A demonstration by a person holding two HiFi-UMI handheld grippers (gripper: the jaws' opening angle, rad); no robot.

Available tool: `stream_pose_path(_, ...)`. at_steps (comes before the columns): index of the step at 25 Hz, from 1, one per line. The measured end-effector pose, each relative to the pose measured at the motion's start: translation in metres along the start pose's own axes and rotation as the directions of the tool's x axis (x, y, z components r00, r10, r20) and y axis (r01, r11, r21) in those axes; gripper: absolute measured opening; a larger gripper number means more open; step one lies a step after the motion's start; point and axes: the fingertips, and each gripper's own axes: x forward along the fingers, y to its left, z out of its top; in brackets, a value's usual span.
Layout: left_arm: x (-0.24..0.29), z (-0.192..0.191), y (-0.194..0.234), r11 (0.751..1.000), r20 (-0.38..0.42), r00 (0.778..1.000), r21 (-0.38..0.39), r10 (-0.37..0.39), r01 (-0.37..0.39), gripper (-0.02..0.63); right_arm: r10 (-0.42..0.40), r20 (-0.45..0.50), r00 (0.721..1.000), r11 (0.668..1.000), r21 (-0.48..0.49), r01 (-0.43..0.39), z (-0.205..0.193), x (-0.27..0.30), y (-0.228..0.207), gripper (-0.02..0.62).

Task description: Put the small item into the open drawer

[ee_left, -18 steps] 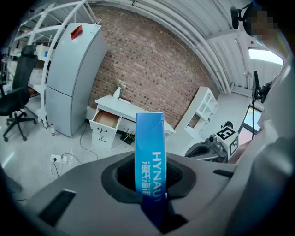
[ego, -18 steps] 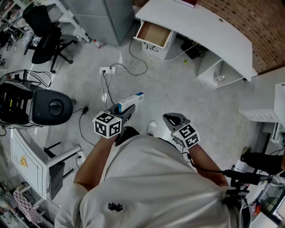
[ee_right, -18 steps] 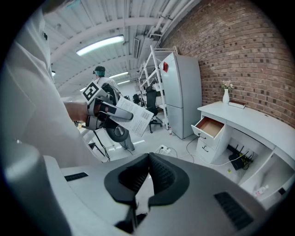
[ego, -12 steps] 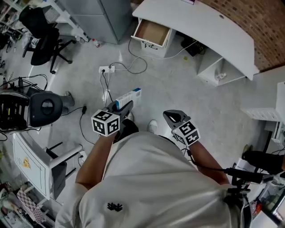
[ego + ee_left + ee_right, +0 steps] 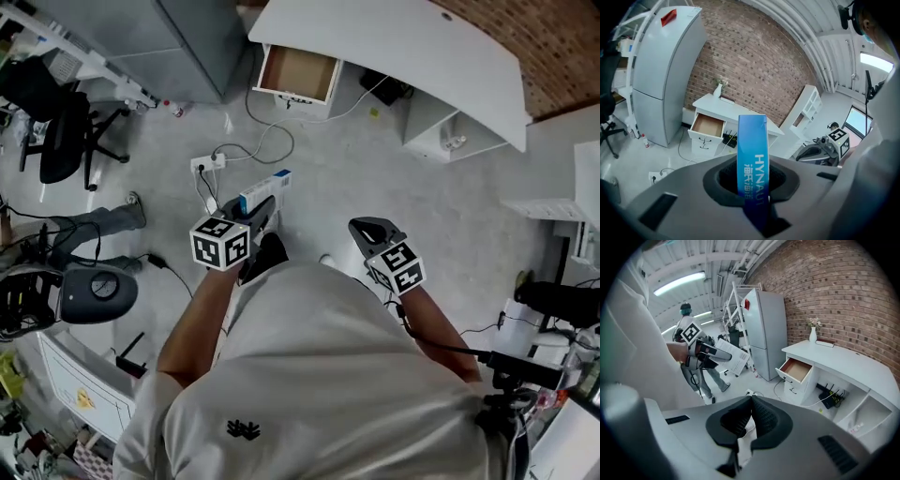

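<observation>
My left gripper is shut on a blue and white carton, which sticks out forward past the fingers. In the left gripper view the carton stands upright between the jaws, blue face toward the camera. The open drawer of the white desk lies ahead across the floor, its wooden inside showing empty. My right gripper hangs at waist height with its jaws together and nothing in them. The right gripper view shows the drawer and the left gripper with the carton.
A grey fridge stands left of the desk. A power strip and cables lie on the floor between me and the drawer. Another person's legs, an office chair and a round black device are at the left. A white shelf unit sits right of the desk.
I have moved forward over the floor; the black device slid down the head view and a person's legs came into sight at the left. Both grippers keep their hold and pose.
</observation>
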Motion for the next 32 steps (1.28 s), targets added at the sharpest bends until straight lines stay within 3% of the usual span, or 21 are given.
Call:
stream_pose_path(7,0.029,0.092,0.109,0.994,-0.078,0.993,0.07,-0.083,0.089,0.08,-0.109,0.003,0.994,0.99,0.094,0.108,0.106,0.08,-0.017,0.034)
stream_pose_path(10,0.047,0.116,0.153,0.989,-0.116,0.988,0.091,-0.103,0.113,0.08,-0.169,-0.01,0.986,0.977,0.13,0.169,0.134,0.109,-0.027,0.13)
stream_pose_path(13,0.072,0.133,0.181,0.986,-0.147,0.983,0.112,-0.11,0.127,0.08,-0.229,-0.012,0.973,0.959,0.167,0.228,0.149,0.118,-0.039,0.118)
stream_pose_path(20,0.15,0.163,0.204,0.982,-0.187,0.98,0.164,-0.063,0.094,0.08,-0.273,-0.032,0.962,0.93,0.246,0.272,0.145,0.115,-0.083,0.092)
stream_pose_path(26,0.261,0.213,0.234,0.977,-0.257,0.966,0.207,0.013,0.042,0.08,-0.231,-0.031,0.972,0.932,0.281,0.23,0.168,0.145,-0.186,0.077)
stream_pose_path(32,0.349,0.224,0.22,0.963,-0.307,0.945,0.267,0.112,-0.028,0.08,-0.211,-0.002,0.978,0.947,0.25,0.204,0.164,0.122,-0.272,0.072)
